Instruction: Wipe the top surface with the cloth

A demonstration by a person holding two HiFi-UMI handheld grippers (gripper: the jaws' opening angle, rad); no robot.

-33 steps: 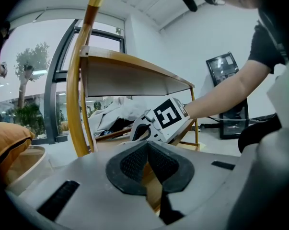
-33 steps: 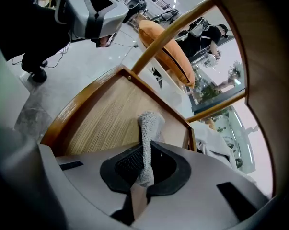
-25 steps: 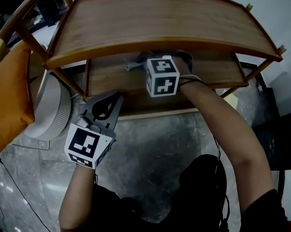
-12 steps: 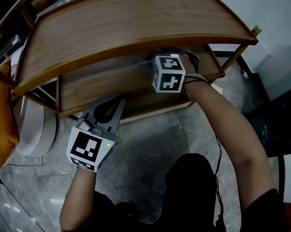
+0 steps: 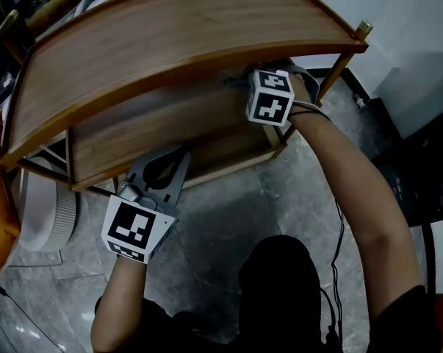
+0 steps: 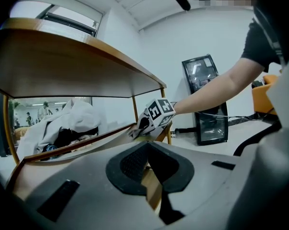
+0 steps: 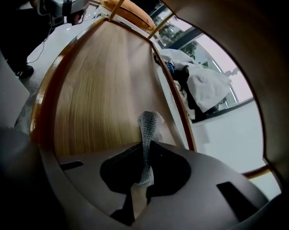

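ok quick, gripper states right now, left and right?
Left gripper: fingers closed, holding nothing.
Right gripper: fingers closed on the cloth.

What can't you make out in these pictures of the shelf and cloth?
Head view: the top shelf hides the cloth and the jaws of the right gripper.
Right gripper view: only a strip of cloth passes the shut jaws; its size is unclear.
Left gripper view: the white pile behind is too dim to identify.
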